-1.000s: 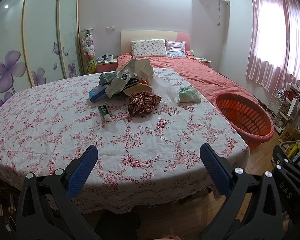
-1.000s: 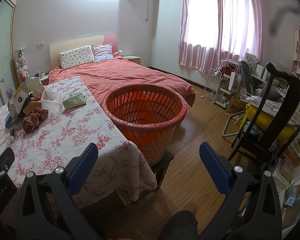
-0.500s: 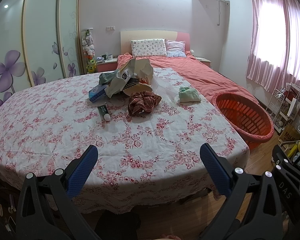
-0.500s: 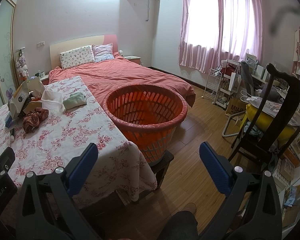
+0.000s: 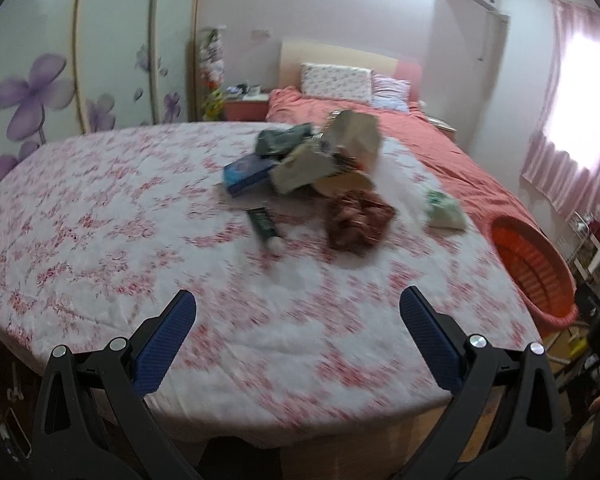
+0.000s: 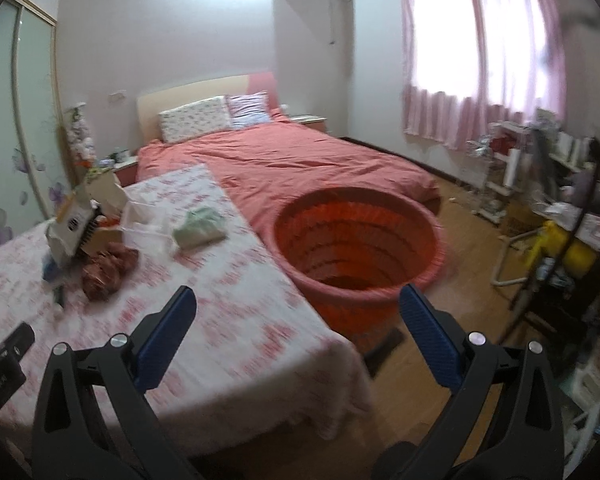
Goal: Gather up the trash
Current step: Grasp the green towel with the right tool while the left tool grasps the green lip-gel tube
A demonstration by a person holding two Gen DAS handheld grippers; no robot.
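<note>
progress: none, I see orange plastic slatted basket [image 6: 356, 248] empty | trash pile [image 5: 320, 168] at 12 o'clock on floral-cloth table [image 5: 100, 220] | left gripper [image 5: 298, 332], right gripper [image 6: 298, 332] both spread, holding nothing

From my left view, the trash heap [image 5: 320, 156] of crumpled paper bags and a blue box sits at 12 o'clock on the floral counter [image 5: 100, 240]; a dark tube [image 5: 265, 226] lies just below it, a reddish wad [image 5: 356, 220] at 1 o'clock, and the orange basket [image 5: 534, 264] stands off the edge at 3 o'clock.
</note>
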